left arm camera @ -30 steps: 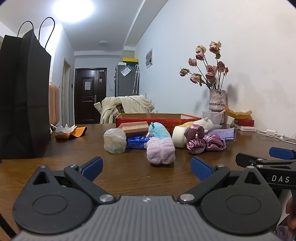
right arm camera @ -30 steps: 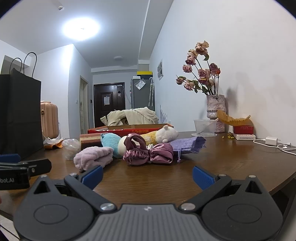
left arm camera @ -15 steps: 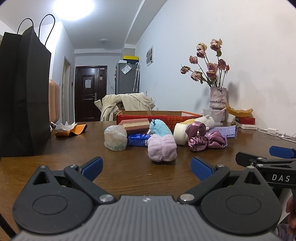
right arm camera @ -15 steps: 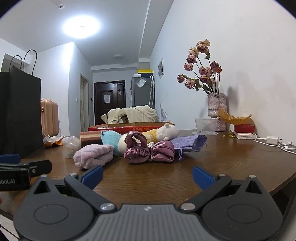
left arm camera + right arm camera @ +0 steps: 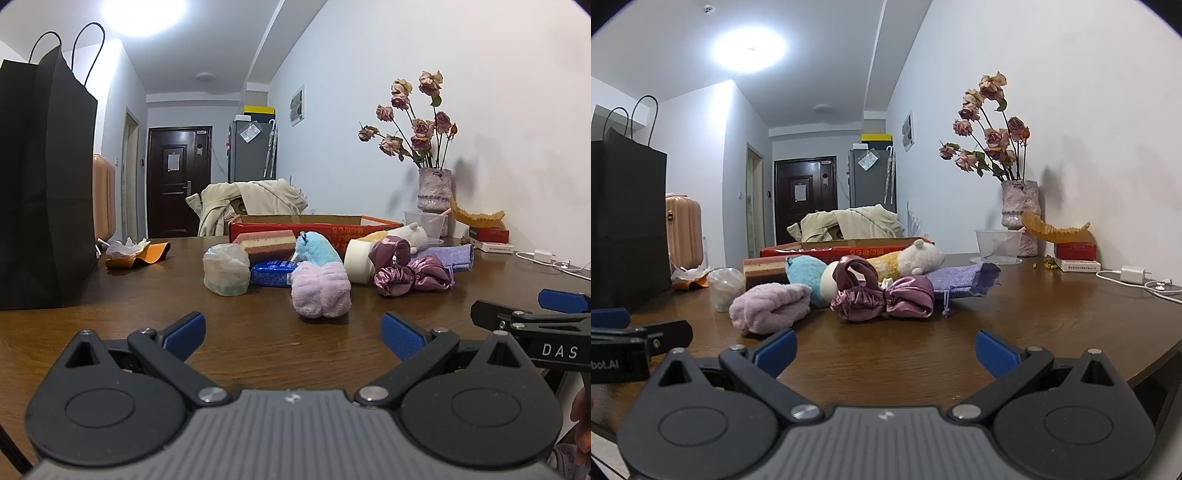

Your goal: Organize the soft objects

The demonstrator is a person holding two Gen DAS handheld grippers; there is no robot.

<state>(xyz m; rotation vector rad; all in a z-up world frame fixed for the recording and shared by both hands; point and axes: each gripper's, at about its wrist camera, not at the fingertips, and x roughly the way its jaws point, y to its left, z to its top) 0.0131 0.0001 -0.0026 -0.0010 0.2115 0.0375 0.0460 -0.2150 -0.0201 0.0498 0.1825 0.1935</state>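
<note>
Currently both grippers were held low and level over the near edge of the wooden table [image 5: 258, 347], pointing across it at the pile. Left gripper [image 5: 291, 332]: blue-padded fingers spread wide, nothing between them. Right gripper [image 5: 884, 345]: likewise spread, empty; it sat just beside the left one.

Soft objects clustered mid-table, well ahead of both grippers. Count: one lilac fluffy towel roll [image 5: 320, 291], nearest; one blue plush [image 5: 316, 249] behind it; one satin mauve scrunchie bundle [image 5: 882, 297]; one white-and-yellow plush toy [image 5: 908, 258]; one purple drawstring pouch [image 5: 964, 282]; one layered sponge block [image 5: 267, 242]; one white foam roll [image 5: 356, 264]; one plastic-wrapped lump [image 5: 226, 269]; one blue packet [image 5: 271, 273].

Towel roll's long axis ran away from the left gripper, end-on in that view. Plush toy lay on its side, head toward the vase [image 5: 1021, 206].

A red cardboard tray [image 5: 317, 225] stood behind the pile; a black paper bag [image 5: 44, 184] stood upright at left.
</note>
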